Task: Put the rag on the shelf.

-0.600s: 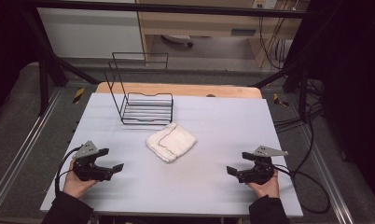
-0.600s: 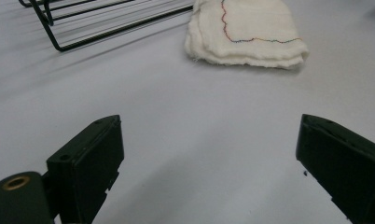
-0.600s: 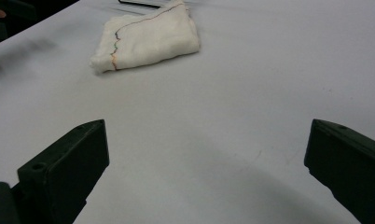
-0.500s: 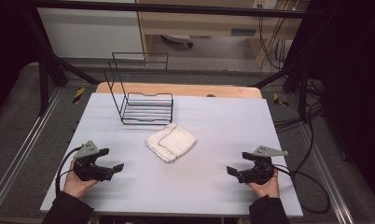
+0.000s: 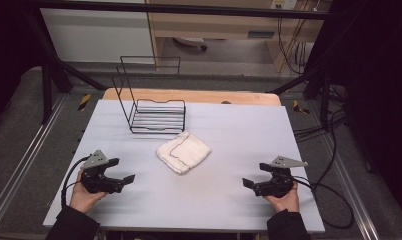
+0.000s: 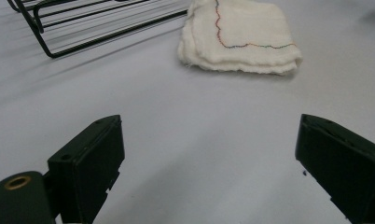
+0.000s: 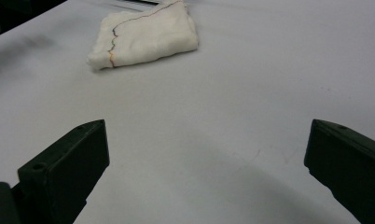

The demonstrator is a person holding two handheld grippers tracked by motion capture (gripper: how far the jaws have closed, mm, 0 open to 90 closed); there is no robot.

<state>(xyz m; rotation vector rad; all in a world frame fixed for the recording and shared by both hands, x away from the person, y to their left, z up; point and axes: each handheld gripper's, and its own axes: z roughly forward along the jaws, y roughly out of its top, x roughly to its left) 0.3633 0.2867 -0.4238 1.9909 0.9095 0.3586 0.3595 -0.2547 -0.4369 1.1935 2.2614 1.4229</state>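
White cotton, folded into a thick square with a wavy coloured stitch line across its top, is what both tools face: the folded cloth [image 5: 183,152] lies on the table [image 5: 239,210] a little left of centre, just in front of the black wire rack [image 5: 156,115] and apart from it.

Going left to right in the high view: the left tool [image 5: 128,178] rests at the near-left of the table, held in the person's left hand [image 5: 84,196], its jaws spread wide with nothing between them. From it the cloth lies ahead and to the right, toward the far side; in the left gripper view the cloth [image 6: 241,38] sits ahead between the open jaws, slightly right of centre, with the rack's base wires [image 6: 92,28] to its left.

Next comes the cloth itself, turned cornerwise to the table edges.

At the near-right, the right tool [image 5: 247,183] also stands open and empty in the person's right hand [image 5: 284,201]. From it the cloth lies ahead and to the left; the right gripper view puts the cloth [image 7: 146,35] far off toward the upper left.

By my judgement the left tool is the nearer of the two, so a reach for the cloth would fall to it most readily, travelling forward and rightward.
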